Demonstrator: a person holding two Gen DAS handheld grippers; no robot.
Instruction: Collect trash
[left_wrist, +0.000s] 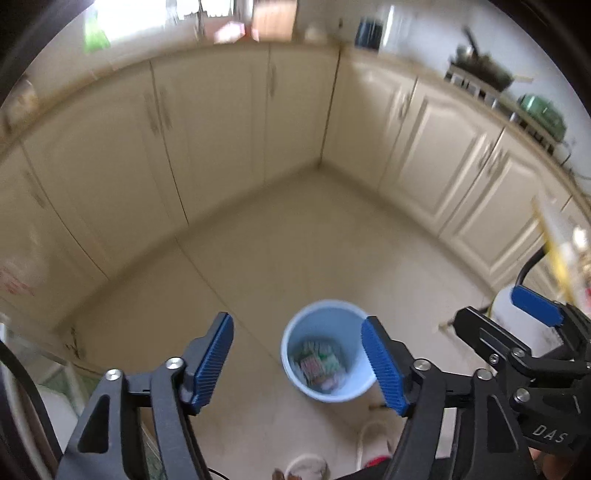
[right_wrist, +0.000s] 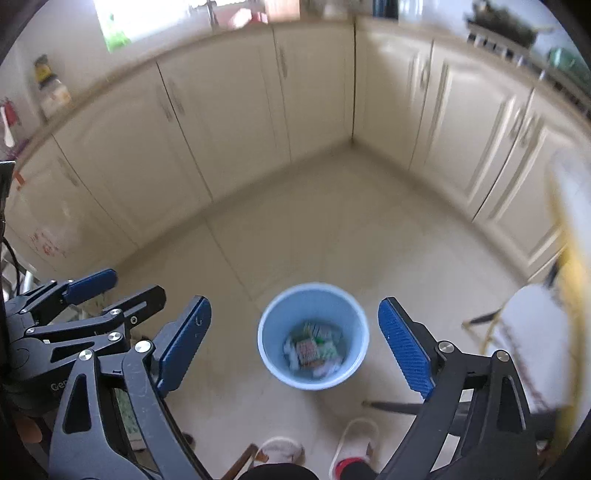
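**Both grippers high over the bin, jaws apart and empty**

Left wrist view. Left gripper: jaws stand moderately wide, blue ribbed pads facing each other, nothing between them. Beyond the left jaw lies bare cream tiled floor, with one grout line running diagonally toward the cream cabinet doors. The round light-blue plastic bin stands on the floor below, nearer the right jaw than the left; its right rim is covered by that jaw's pad. Inside the bin, at the bottom: crumpled wrappers and paper scraps, green, pink and white, print blurred. Right of the right jaw, the right gripper comes in from the frame edge, one blue pad showing.

Right wrist view. The left gripper sits outside the left jaw, close to it, angled toward the floor. Right gripper: jaws spread very wide, empty. The bin lies almost centred in the gap, touching neither pad, upright, trash heaped on its bottom. Below the bin, between the jaws at the lower frame edge: the person's two feet in white slippers. Right of the right jaw, a blurred white and yellow object, not identifiable.
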